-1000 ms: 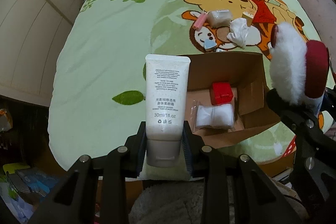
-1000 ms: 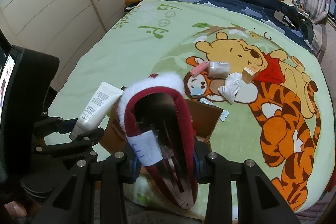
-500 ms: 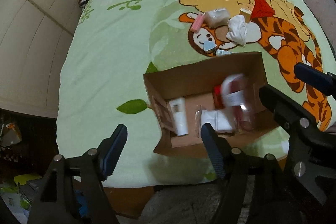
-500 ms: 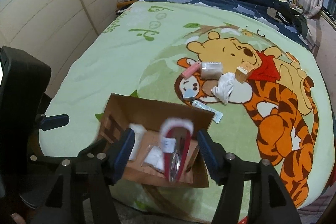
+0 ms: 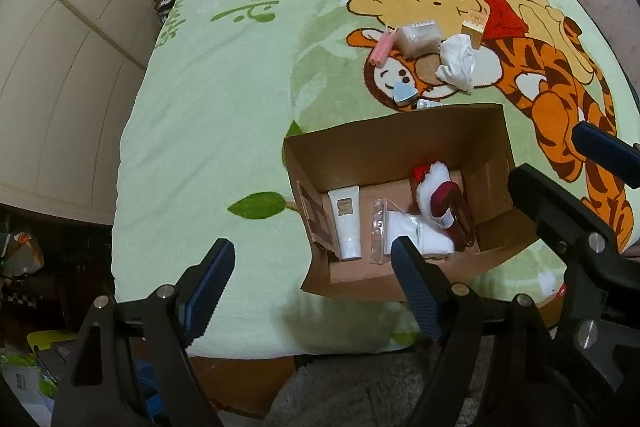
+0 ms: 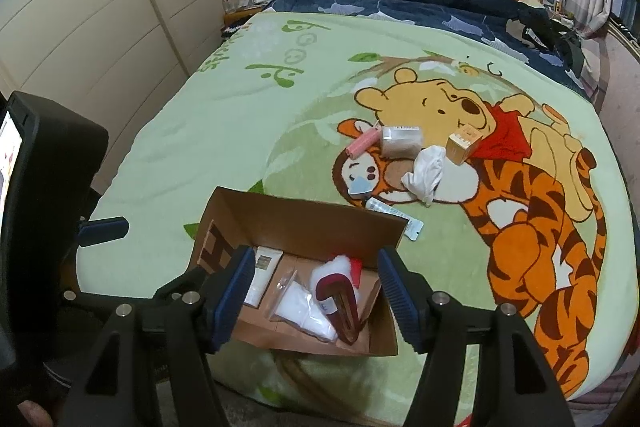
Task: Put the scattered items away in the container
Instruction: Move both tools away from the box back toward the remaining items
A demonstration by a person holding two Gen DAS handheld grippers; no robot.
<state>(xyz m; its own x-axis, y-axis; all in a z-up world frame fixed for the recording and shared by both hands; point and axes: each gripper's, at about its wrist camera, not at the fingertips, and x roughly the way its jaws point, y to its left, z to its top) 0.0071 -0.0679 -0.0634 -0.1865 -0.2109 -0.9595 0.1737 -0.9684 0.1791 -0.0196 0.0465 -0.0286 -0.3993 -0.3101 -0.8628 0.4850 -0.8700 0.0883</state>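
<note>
From your left wrist camera, your left claw (image 5: 308,281) stands wide and holds nothing, hanging over the near edge of the bed (image 5: 224,99). Just past it sits the cardboard box (image 5: 384,147), open on the green blanket. Inside lie a white tube (image 5: 347,223), a clear bag of white pads (image 5: 404,233) and a red-and-white fluffy hair clip (image 5: 438,199). Beyond the box, a pink tube (image 5: 380,47), a clear tub (image 5: 418,35), a white cloth (image 5: 458,63) and a small orange carton (image 5: 475,27) are scattered.

From your right wrist camera, your right claw (image 6: 314,293) is also spread wide and empty, directly above the box (image 6: 304,223). The scattered items lie well beyond it, with a flat sachet (image 6: 394,213) just behind the box's far wall.
</note>
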